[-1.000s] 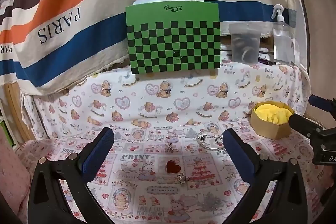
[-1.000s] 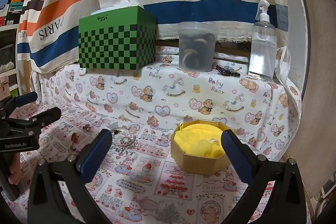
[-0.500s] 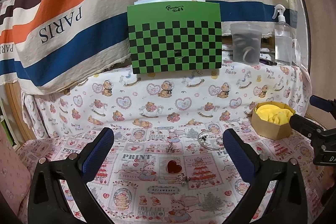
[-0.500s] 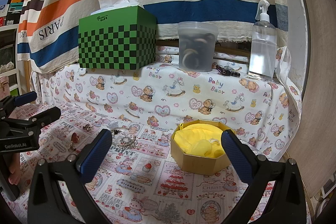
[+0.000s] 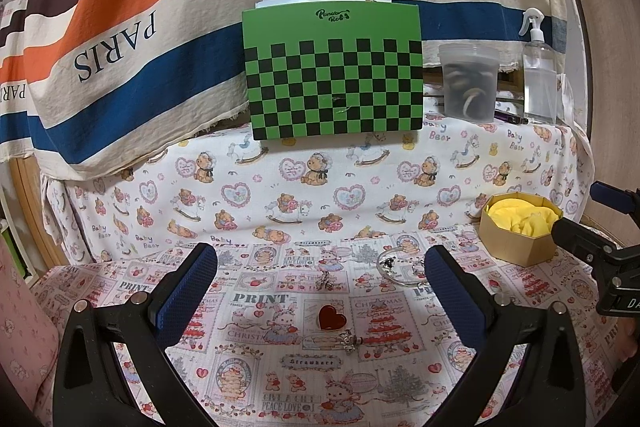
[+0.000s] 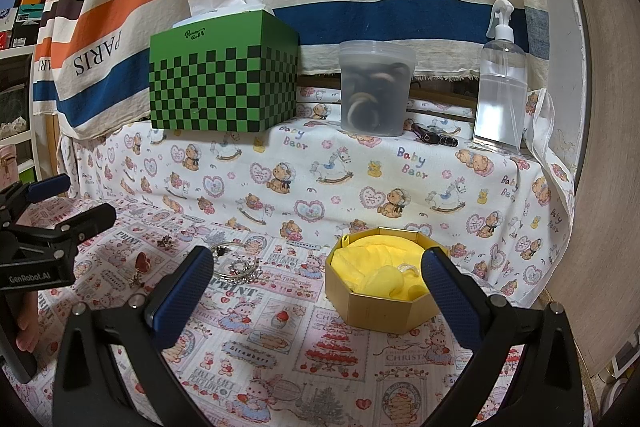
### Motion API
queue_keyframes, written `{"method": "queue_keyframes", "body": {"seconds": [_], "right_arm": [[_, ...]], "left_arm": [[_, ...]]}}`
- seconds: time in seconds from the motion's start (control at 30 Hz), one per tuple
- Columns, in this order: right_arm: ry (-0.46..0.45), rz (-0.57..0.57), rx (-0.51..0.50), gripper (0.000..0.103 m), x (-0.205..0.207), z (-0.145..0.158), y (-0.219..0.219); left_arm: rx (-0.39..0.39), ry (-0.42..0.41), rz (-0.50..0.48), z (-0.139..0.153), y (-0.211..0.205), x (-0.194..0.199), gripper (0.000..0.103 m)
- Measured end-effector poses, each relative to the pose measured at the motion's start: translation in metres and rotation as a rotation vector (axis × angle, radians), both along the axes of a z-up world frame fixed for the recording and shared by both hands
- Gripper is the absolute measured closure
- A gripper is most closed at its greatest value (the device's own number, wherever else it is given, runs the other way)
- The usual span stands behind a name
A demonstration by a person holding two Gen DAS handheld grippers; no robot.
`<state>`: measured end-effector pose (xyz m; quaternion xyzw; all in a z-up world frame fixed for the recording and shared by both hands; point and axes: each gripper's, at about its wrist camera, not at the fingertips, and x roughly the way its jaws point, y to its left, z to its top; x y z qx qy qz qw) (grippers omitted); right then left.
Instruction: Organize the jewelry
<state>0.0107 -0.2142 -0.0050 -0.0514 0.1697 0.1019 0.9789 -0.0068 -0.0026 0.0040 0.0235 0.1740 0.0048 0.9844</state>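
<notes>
Two grippers hover over a printed cloth (image 5: 248, 379), both spread wide with nothing between their blue pads. Farthest left in the left wrist view hangs a striped PARIS drape (image 5: 120, 39), and the left gripper (image 5: 320, 287) sits low in front of it, its jaws released. Between its fingers lies the loose jewelry: a small charm (image 5: 327, 282) toward the back, a red heart ring (image 5: 331, 317) nearer the camera, and a silver trinket (image 5: 348, 341) just in front of the heart. Behind these, on a raised ledge, stands a green checkered tissue box (image 5: 334, 83). To the right of the charm rests a silver bangle (image 5: 394, 265), close to the gripper's right finger. Further right on the ledge are a plastic tub (image 5: 469, 83) and a spray bottle (image 5: 539, 75). Below them on the cloth sits an octagonal box (image 5: 516, 247) lined with yellow fabric, well apart from the heart ring. At the right edge the right gripper (image 5: 576, 215) reaches in beside that box. In the right wrist view the right gripper (image 6: 318, 285) is likewise unclenched, the box (image 6: 380, 311) lying between its fingers and nearer the right one, with a small clear ring (image 6: 407, 268) resting on the yellow lining.
</notes>
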Motion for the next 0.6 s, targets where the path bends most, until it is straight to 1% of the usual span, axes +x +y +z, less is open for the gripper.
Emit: {"method": "queue_keyframes", "body": {"seconds": [0.6], "right_arm": [[0.001,-0.005,0.006,0.0,0.0,-0.0013,-0.0007]], "left_arm": [[0.008,0.029,0.002,-0.0001,0.0023,0.002,0.0]]}}
